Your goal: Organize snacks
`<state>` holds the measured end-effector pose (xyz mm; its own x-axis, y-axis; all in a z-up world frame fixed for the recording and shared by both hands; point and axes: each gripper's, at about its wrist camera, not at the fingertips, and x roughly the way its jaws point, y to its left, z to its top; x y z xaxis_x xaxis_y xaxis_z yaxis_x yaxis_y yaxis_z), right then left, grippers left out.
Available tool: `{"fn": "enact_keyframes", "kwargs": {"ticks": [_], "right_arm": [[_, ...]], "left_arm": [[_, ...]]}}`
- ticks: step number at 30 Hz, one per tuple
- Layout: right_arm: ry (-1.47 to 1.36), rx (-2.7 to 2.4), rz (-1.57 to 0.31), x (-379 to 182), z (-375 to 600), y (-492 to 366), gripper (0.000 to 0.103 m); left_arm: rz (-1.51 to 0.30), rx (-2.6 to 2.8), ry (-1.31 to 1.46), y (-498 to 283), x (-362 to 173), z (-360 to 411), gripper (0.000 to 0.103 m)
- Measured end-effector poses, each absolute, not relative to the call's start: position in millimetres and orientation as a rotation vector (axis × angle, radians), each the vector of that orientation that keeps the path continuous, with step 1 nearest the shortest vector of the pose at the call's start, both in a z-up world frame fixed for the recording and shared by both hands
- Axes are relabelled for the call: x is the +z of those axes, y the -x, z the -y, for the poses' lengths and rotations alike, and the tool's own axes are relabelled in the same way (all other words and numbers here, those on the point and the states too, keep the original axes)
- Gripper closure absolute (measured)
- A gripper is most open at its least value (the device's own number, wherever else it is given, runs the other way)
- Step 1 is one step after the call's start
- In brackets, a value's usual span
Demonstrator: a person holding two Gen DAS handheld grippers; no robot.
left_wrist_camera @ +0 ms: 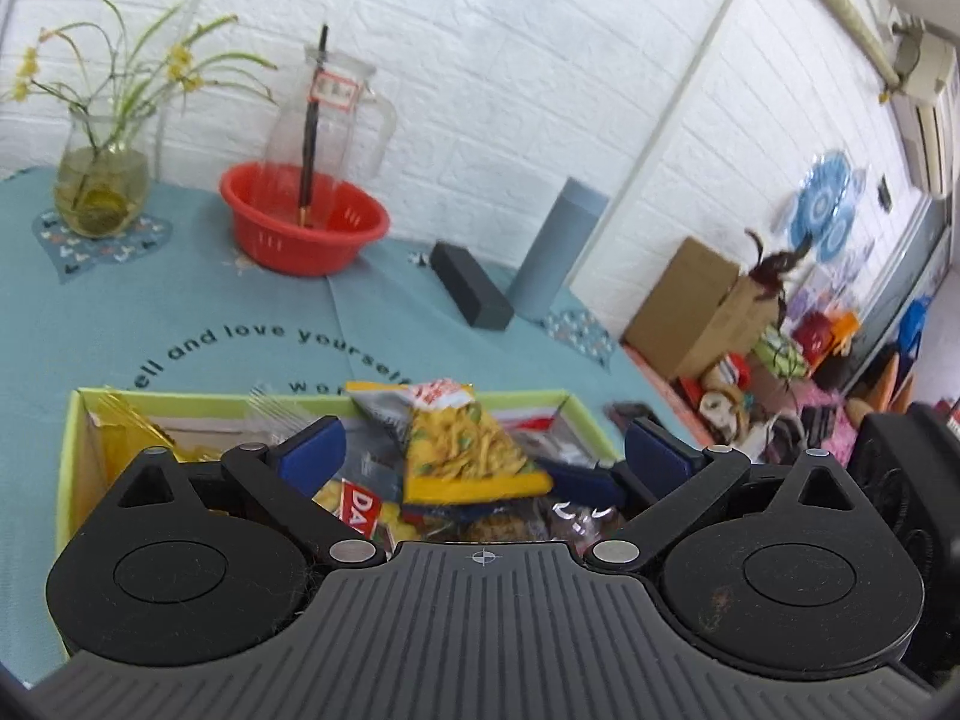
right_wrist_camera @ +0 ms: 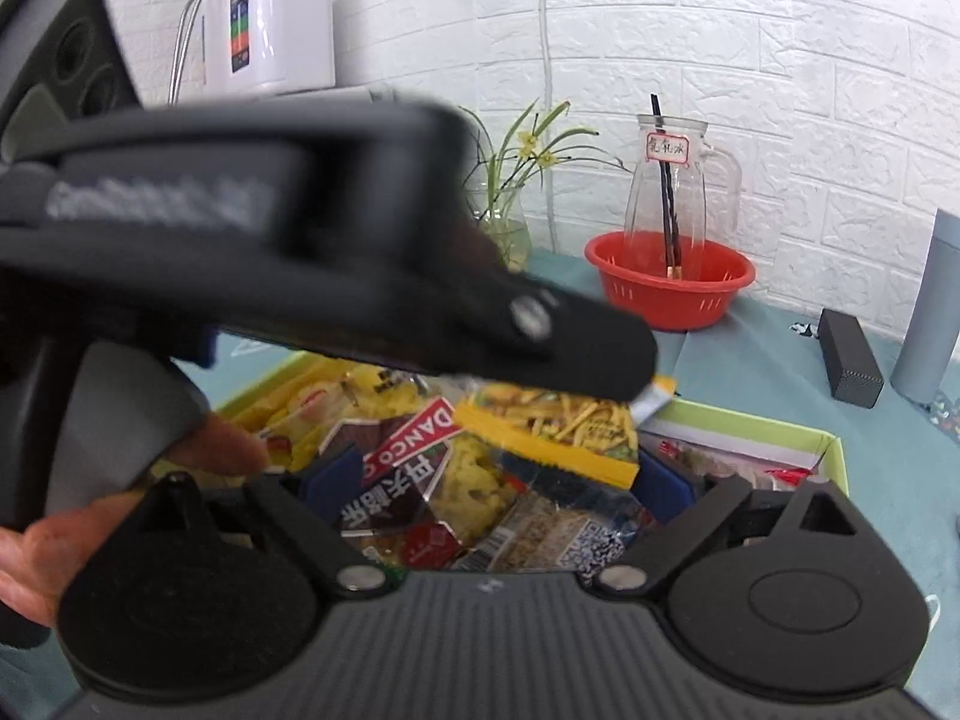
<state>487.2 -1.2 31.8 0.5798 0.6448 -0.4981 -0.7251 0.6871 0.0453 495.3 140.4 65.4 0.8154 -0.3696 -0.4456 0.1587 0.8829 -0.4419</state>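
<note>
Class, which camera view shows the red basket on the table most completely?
The left wrist view: the red basket shows whole, rim to base, with the glass jug behind it. In the right wrist view the basket is also unblocked but sits smaller and farther off, beyond the other tool's blurred body.

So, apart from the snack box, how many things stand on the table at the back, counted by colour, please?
Red: 1, the basket
Clear glass: 2, the pitcher standing in the basket, and the vase with flowers
Black: 1, the long box
Grey-blue: 1, the tall cylinder
Total: 5
</note>
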Motion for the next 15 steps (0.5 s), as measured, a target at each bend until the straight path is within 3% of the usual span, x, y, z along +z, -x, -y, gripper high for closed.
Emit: {"fn": "enact_keyframes", "kwargs": {"ticks": [15], "right_arm": [[0.143,0.801,-0.406,74,19,-449,0.002]], "left_arm": [[-0.385,-0.164,0.377,-392,125,-139,0.011]]}}
